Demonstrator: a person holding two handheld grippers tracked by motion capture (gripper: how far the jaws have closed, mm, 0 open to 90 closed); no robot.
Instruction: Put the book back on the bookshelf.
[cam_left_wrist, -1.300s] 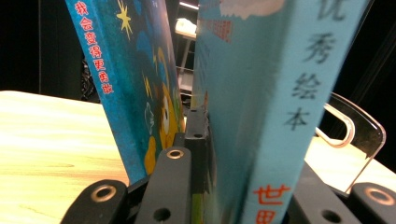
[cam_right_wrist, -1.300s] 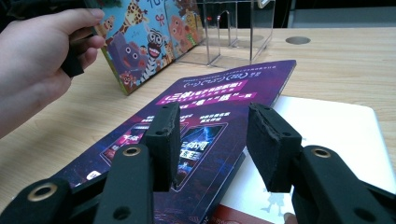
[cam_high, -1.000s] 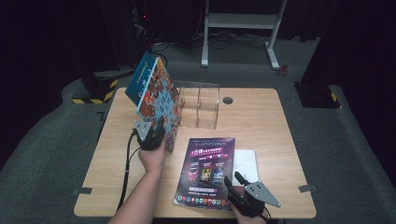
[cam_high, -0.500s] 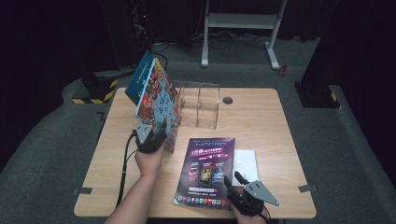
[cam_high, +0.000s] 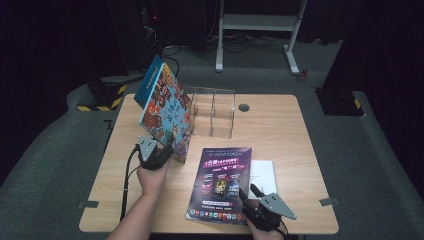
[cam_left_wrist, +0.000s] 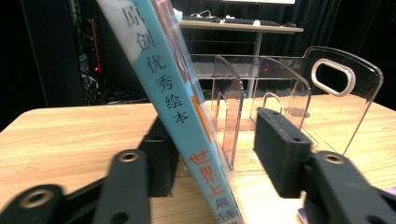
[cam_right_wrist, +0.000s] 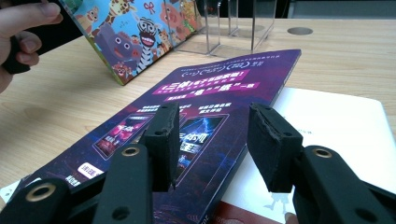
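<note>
Open gripper (cam_right_wrist: 212, 147) above purple magazine (cam_right_wrist: 196, 116)

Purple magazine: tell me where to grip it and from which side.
Grip the magazine's near edge, coming in low from the person's side. It lies flat, so only an edge gives purchase, and the right gripper already hovers open over that end.

The table (cam_high: 280, 150) is seen from above and from the near side by the high view. The left gripper view is set low and very close behind its jaws, facing the picture book (cam_left_wrist: 187, 121) and clear rack (cam_left_wrist: 280, 93). The right gripper view is aimed over the purple magazine (cam_right_wrist: 187, 116); the same book and rack are shared beyond its jaws.
</note>
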